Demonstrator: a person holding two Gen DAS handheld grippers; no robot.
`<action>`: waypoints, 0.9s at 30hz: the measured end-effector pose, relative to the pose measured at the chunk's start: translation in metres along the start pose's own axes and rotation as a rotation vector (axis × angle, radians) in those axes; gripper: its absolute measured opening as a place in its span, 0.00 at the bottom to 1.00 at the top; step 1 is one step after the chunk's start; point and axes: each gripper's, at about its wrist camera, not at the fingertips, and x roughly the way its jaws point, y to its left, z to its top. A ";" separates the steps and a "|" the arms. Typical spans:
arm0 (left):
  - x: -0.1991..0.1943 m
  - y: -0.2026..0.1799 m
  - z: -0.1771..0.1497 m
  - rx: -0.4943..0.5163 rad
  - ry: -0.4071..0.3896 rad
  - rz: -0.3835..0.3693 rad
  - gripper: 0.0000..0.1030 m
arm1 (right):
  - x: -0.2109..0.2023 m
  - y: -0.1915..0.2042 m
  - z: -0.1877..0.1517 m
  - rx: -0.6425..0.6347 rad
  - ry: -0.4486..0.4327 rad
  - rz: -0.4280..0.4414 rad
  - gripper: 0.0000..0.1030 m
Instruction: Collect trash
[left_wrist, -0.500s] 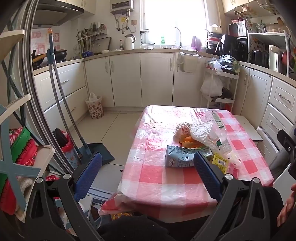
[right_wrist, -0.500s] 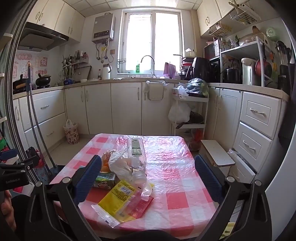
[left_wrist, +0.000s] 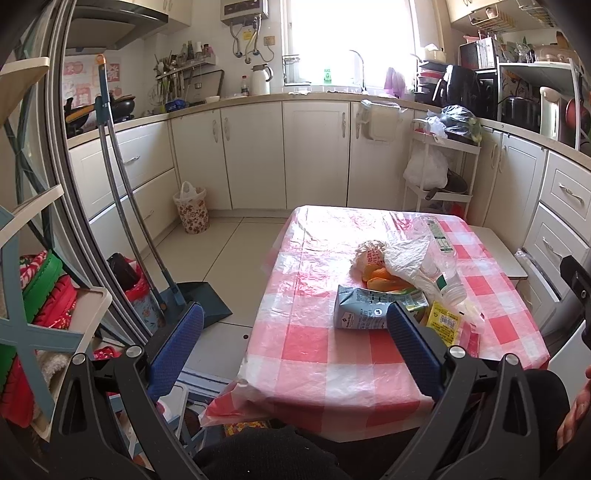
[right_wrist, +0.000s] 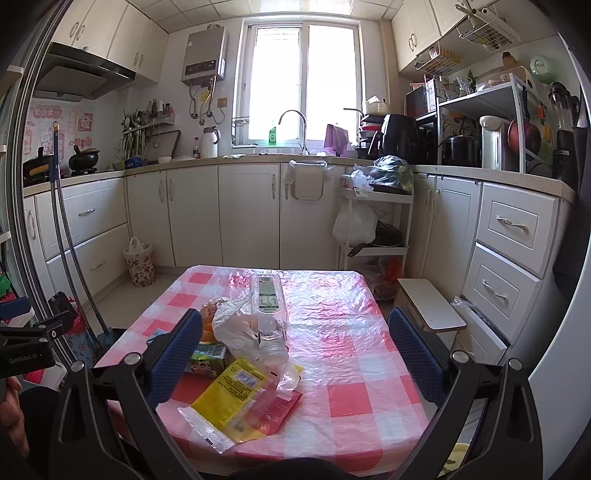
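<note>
Nothing much has moved since half a second ago; both views look the same, and both tools hang where they were, in front of the desk.

At the far left of the left view, a broom and dustpan (left_wrist: 199, 299) lean by the cupboards, and a small flowered bin (left_wrist: 192, 212) with a bag in it stands on the floor behind them. That bin is likely where the trash should go.

The left tool (left_wrist: 291, 332) is open as wide as it goes and has hold of nothing. It points down at the near edge of the desk (left_wrist: 317, 347), which wears a pink and white check cloth.

The trash lies in one heap in the middle of the desk, so it is easy to reach from this side. From left to right there is a grey-blue carton (left_wrist: 364, 308), orange peels (left_wrist: 384, 277) under a thin white bag (left_wrist: 406, 258), a clear empty bottle (right_wrist: 269, 314) lying down, and a yellow wrapper (right_wrist: 234, 389) nearest us. The print on them is too small to read.

The right tool (right_wrist: 291, 352) is wide open too and empty. At the left edge of the right view, the other tool's body reads "GenRobot.AI".
</note>
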 end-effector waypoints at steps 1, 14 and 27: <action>0.000 0.000 0.000 0.000 -0.001 0.000 0.93 | 0.000 -0.001 0.001 0.000 0.000 -0.001 0.94; 0.002 -0.006 0.000 0.017 0.006 0.008 0.93 | 0.002 -0.002 0.000 0.011 0.024 -0.008 0.94; 0.002 -0.006 0.000 0.019 0.006 0.007 0.93 | 0.001 0.000 -0.001 0.009 -0.014 -0.011 0.94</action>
